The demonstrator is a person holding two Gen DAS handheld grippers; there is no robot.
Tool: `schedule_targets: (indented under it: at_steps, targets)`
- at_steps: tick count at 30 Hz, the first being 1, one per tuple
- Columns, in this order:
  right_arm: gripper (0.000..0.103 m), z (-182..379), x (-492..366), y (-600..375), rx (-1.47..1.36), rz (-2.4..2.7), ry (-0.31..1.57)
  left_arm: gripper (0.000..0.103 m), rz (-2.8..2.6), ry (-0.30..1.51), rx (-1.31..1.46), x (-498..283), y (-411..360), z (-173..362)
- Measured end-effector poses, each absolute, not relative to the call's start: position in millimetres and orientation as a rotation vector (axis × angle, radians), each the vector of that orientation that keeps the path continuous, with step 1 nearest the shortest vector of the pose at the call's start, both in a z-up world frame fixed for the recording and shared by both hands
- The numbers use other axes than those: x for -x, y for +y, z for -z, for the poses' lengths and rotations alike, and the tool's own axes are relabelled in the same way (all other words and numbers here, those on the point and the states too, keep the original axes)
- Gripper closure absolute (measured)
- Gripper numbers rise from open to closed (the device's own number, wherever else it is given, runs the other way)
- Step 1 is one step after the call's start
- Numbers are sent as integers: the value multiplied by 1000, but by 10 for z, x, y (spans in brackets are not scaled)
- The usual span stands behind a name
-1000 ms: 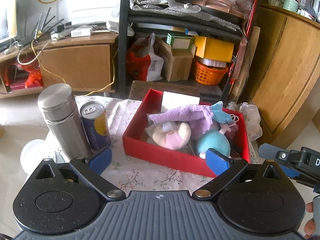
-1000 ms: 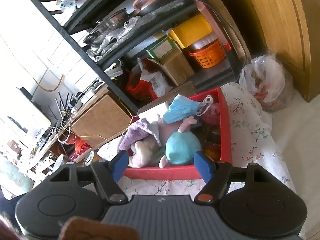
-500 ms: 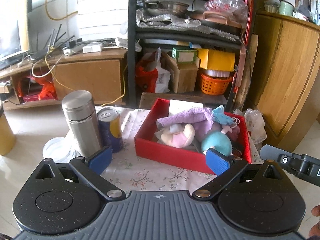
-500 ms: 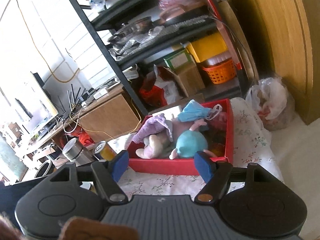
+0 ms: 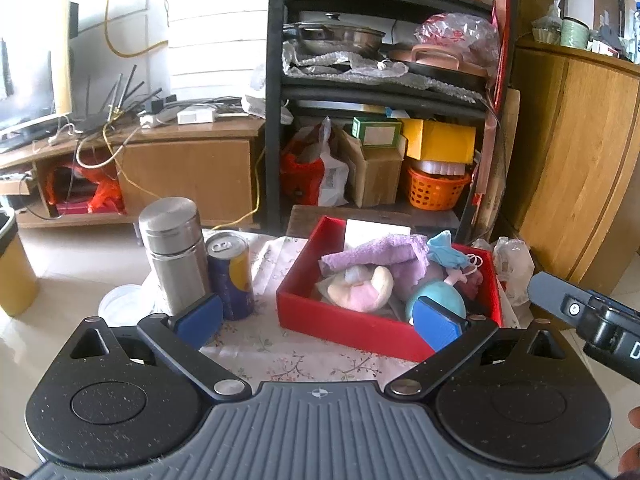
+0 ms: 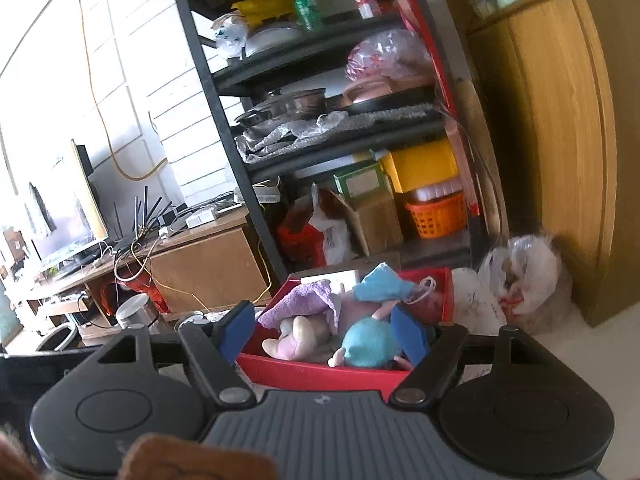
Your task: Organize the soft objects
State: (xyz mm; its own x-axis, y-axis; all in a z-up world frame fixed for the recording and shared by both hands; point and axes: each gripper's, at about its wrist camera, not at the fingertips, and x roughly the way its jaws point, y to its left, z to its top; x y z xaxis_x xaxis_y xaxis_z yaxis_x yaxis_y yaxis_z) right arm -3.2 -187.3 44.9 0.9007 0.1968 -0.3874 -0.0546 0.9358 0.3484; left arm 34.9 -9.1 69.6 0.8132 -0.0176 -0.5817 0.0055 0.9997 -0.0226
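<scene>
A red box (image 5: 352, 330) sits on a floral tablecloth (image 5: 312, 360) and holds soft things: a purple towel (image 5: 376, 250), a pink and cream plush (image 5: 360, 288), a teal plush (image 5: 436, 300) and a blue face mask (image 5: 446, 252). The box also shows in the right wrist view (image 6: 316, 372), with the towel (image 6: 300, 300), the teal plush (image 6: 368, 346) and the mask (image 6: 380, 286). My left gripper (image 5: 318, 320) is open and empty, back from the box. My right gripper (image 6: 324, 332) is open and empty, in front of the box.
A steel flask (image 5: 174, 252) and a drink can (image 5: 232, 274) stand left of the box, with a white lid (image 5: 120, 306) beside them. A black shelf rack (image 5: 384, 92), a wooden cabinet (image 5: 576, 168) and a plastic bag (image 6: 528, 284) lie behind.
Both grippers have drawn back and tilted up from the box, so it looks smaller and lower. Both stayed open and empty. The things in the box have not moved.
</scene>
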Motion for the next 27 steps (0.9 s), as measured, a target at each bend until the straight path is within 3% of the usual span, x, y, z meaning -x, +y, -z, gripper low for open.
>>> schedule_targets:
  at_steps: [27]
  targets:
    - [51,-471,83,-1801,-251,-101,371,5,-10,592,26,-343,-107,-675]
